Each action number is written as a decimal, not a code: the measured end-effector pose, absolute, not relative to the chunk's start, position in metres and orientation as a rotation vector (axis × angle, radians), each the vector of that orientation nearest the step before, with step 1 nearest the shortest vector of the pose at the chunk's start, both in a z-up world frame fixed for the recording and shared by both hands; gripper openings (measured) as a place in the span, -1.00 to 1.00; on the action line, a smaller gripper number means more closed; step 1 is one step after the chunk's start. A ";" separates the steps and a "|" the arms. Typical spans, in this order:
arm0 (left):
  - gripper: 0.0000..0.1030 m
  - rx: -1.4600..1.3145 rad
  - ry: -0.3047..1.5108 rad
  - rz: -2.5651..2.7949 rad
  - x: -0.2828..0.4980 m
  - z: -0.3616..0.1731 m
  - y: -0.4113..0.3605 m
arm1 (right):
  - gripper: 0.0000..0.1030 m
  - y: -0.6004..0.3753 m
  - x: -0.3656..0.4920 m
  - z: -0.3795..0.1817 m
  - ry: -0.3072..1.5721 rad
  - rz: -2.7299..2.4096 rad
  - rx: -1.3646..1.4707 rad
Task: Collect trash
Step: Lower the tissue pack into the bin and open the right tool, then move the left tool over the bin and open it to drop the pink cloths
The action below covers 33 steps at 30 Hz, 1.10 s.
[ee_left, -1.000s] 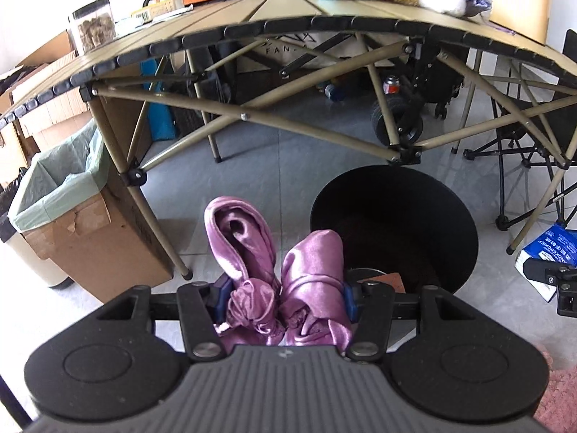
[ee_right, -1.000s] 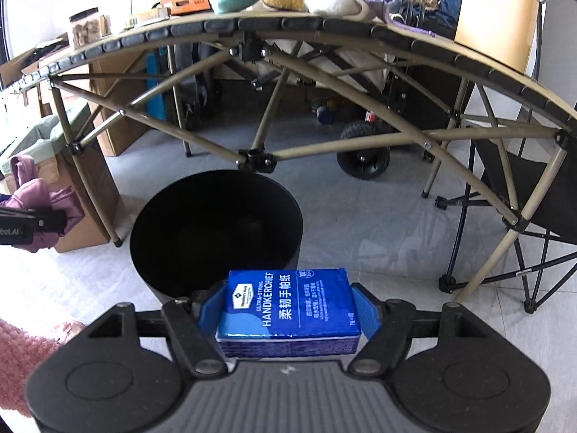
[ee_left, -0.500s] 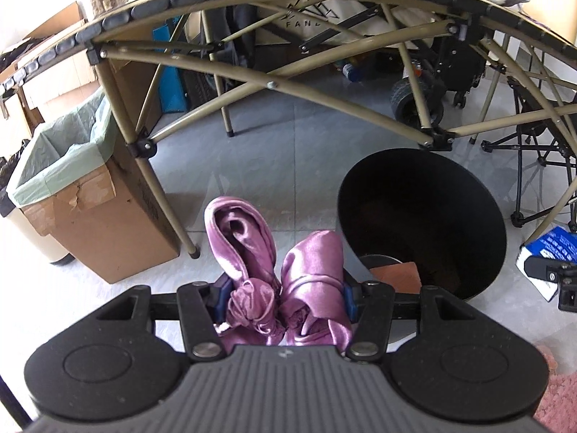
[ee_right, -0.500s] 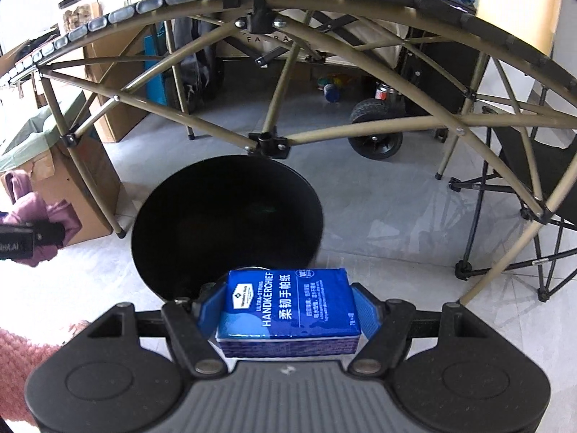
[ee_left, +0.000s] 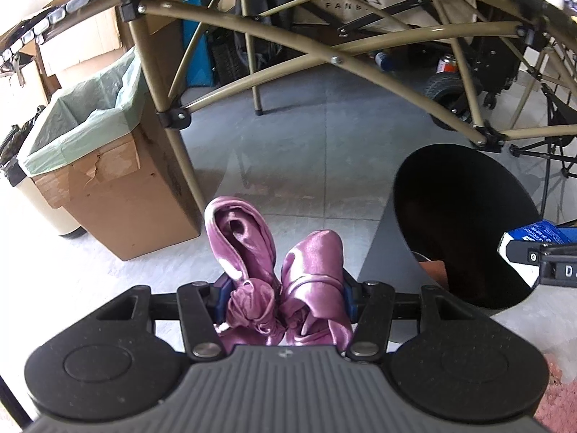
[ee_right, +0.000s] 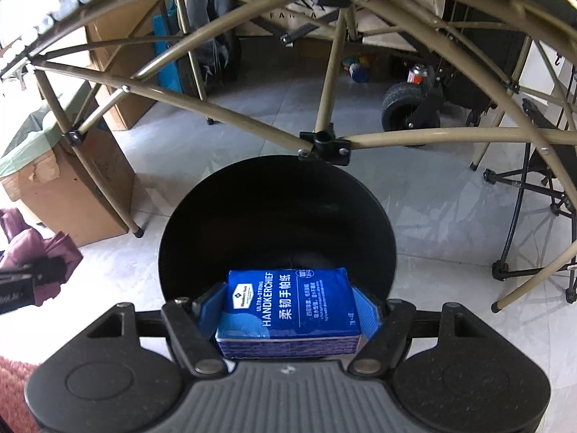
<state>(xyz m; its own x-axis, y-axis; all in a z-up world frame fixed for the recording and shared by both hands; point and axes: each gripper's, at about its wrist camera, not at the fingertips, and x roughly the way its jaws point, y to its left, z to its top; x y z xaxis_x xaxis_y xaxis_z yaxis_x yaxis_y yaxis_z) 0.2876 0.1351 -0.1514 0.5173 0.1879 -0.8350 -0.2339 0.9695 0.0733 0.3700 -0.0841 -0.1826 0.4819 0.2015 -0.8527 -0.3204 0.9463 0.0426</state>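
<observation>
Left tongs (ee_left: 281, 297): pinching a bunched purple cloth (ee_left: 277, 263), which fills the gap between the blue pads and sticks out forward in two shiny folds.
Where the cloth hangs: above the grey tiled floor (ee_left: 306, 137), between the cardboard box and the black bin, over neither of them.
Right tongs (ee_right: 288, 310): clamped on a blue tissue pack (ee_right: 290, 301), one blue pad flat against each short end, printed face up.
Where the pack hangs: at the near rim of the black bin (ee_right: 277, 216), its far edge over the dark opening.
Black bin: round, open at the top, standing on the floor just under a joint of the folding counter (ee_right: 324, 144). From the left tongs' view something brownish lies low inside; I cannot tell what it is.
Cardboard box (ee_left: 119, 195): to the left of the bin, lined with a pale green bag (ee_left: 83, 115), tight against one counter leg.
Counter: a camping type with tan crossed tubes, arching over both views; its top is seen only from the edge.
Behind the counter: more boxes, a black wheel (ee_right: 407, 108), small cans on the floor.
Far right: the thin black legs of a folding chair (ee_right: 523, 223).
Near corner: a strip of pink rug (ee_left: 559, 397) on the floor.
</observation>
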 end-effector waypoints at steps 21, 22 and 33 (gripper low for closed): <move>0.07 -0.076 1.006 0.290 0.296 -0.155 0.144 | 0.40 -0.053 0.401 -0.204 1.087 0.317 -0.115; 0.07 -0.073 1.005 0.289 0.296 -0.155 0.143 | 0.40 -0.053 0.401 -0.204 1.090 0.318 -0.117; 0.07 -0.070 1.002 0.286 0.296 -0.153 0.143 | 1.00 -0.057 0.400 -0.201 1.036 0.333 -0.093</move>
